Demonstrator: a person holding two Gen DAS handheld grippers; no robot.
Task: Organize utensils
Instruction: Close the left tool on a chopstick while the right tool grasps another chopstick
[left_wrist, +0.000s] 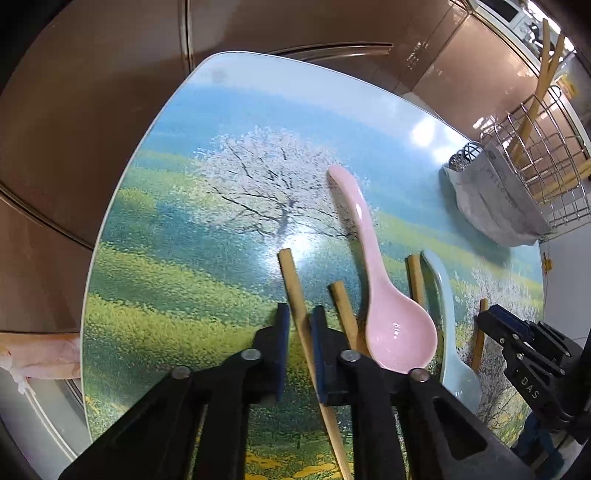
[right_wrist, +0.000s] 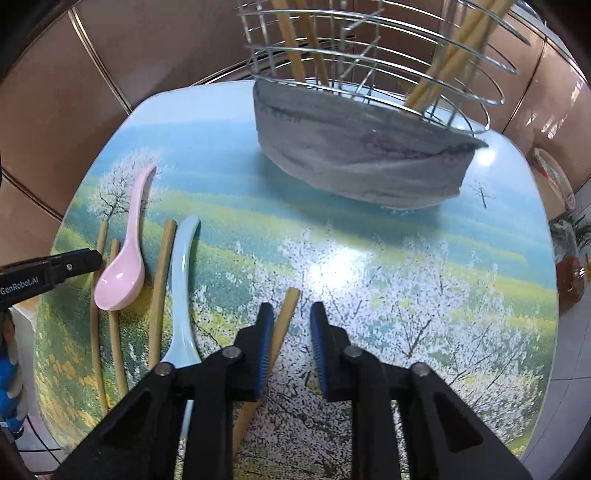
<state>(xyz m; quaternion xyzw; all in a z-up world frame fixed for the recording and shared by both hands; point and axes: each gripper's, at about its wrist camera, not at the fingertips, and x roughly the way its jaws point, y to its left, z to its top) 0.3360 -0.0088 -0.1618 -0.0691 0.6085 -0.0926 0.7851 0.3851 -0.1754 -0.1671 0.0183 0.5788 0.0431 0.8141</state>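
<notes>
Near the desk (left_wrist: 155, 221) edge, both tools apart: left tool (left_wrist: 298, 347) straddling a chopstick (left_wrist: 295, 291), right tool (right_wrist: 291, 343) another chopstick (right_wrist: 286, 314). Close squarely mid-shaft, lift level toward wire holder (right_wrist: 369, 66).

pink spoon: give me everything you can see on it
The pink spoon is a glossy, ceramic-looking soup spoon with a deep oval bowl and a curved handle with a rounded tip. It lies bowl-up and empty on the printed table, free of both grippers, bowl end toward the cameras. Chopsticks flank it; its bowl overlaps one. The blue spoon lies further right.
</notes>
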